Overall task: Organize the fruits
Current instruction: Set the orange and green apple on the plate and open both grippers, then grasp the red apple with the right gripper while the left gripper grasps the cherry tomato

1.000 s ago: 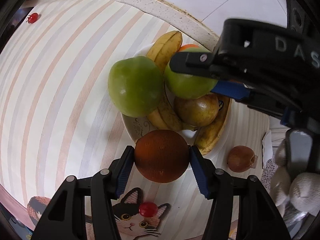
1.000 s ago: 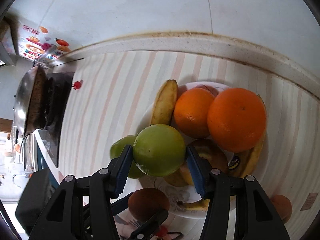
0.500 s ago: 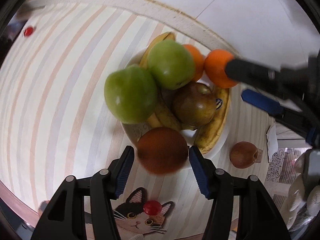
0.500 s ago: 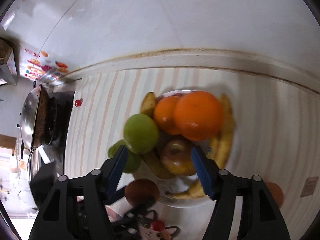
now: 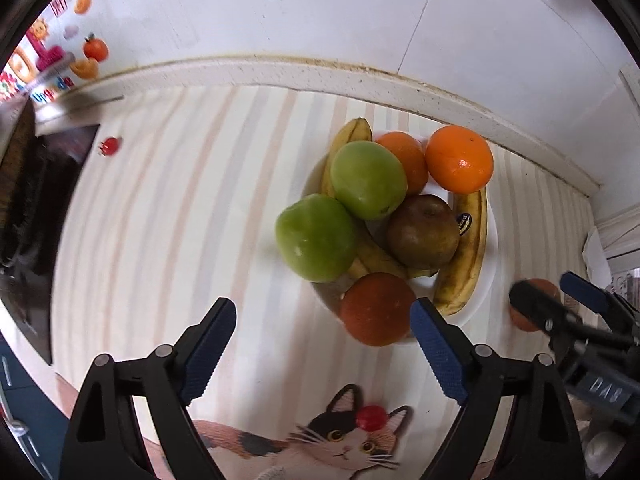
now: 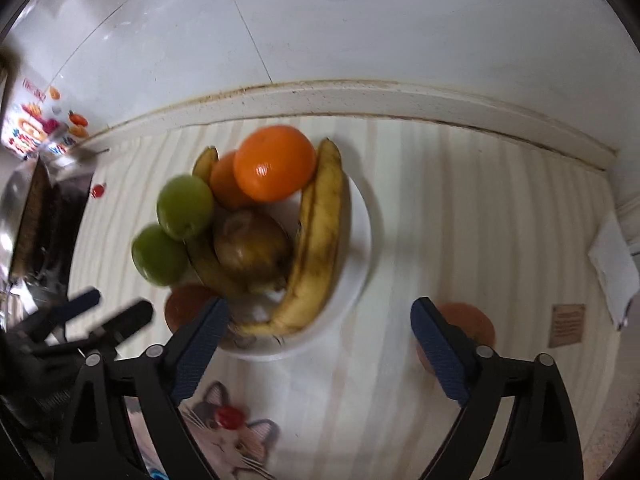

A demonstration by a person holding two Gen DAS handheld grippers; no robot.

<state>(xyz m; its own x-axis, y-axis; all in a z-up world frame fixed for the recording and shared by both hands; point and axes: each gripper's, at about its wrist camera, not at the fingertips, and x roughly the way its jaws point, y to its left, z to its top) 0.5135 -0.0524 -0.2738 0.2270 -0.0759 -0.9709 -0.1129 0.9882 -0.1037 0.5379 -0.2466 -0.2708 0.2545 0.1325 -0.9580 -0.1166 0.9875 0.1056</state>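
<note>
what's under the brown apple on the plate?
The brown apple rests on bananas lying on the white plate. Whatever sits directly beneath it is covered by the fruit.

We read "DAS" in pale letters on the black body of the right gripper (image 5: 576, 300), seen upside down at the lower right of the left wrist view. A dark oval sticker (image 5: 464, 224) sits on the banana (image 5: 466, 256), its print too small for us. The colourful wall stickers (image 5: 44, 64) carry letters we cannot make out, and neither can we read the brown label (image 6: 566, 325) on the counter.
</note>
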